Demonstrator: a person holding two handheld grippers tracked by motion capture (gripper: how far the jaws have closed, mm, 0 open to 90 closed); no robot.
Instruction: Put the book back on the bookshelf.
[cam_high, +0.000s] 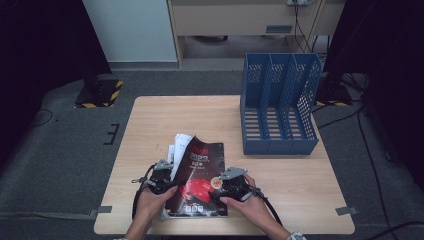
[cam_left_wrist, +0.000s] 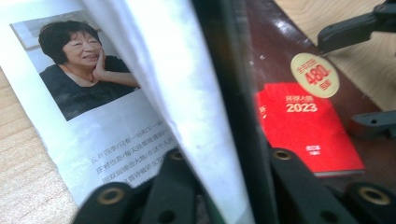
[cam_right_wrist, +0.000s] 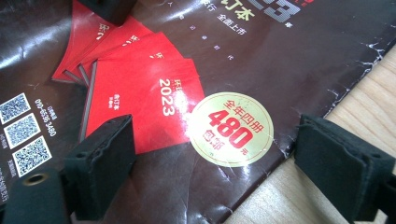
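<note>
A dark glossy magazine (cam_high: 197, 175) with red booklets printed on its cover lies at the table's near edge. Its left side is lifted, with white inner pages (cam_high: 177, 145) fanning up. My left gripper (cam_high: 167, 177) is shut on that lifted cover and pages (cam_left_wrist: 163, 93), which run between its jaws; a page with a portrait photo lies beneath. My right gripper (cam_high: 225, 187) stands open at the magazine's right edge. In the right gripper view its jaws straddle the cover's edge by a round yellow sticker (cam_right_wrist: 231, 128), one over the cover (cam_right_wrist: 187, 56), one over bare wood.
A blue three-slot file holder (cam_high: 280, 105) stands upright at the table's back right. The wooden table (cam_high: 160, 115) has bare room behind and to the left of the magazine. Grey carpet surrounds the table, and cables trail on the right.
</note>
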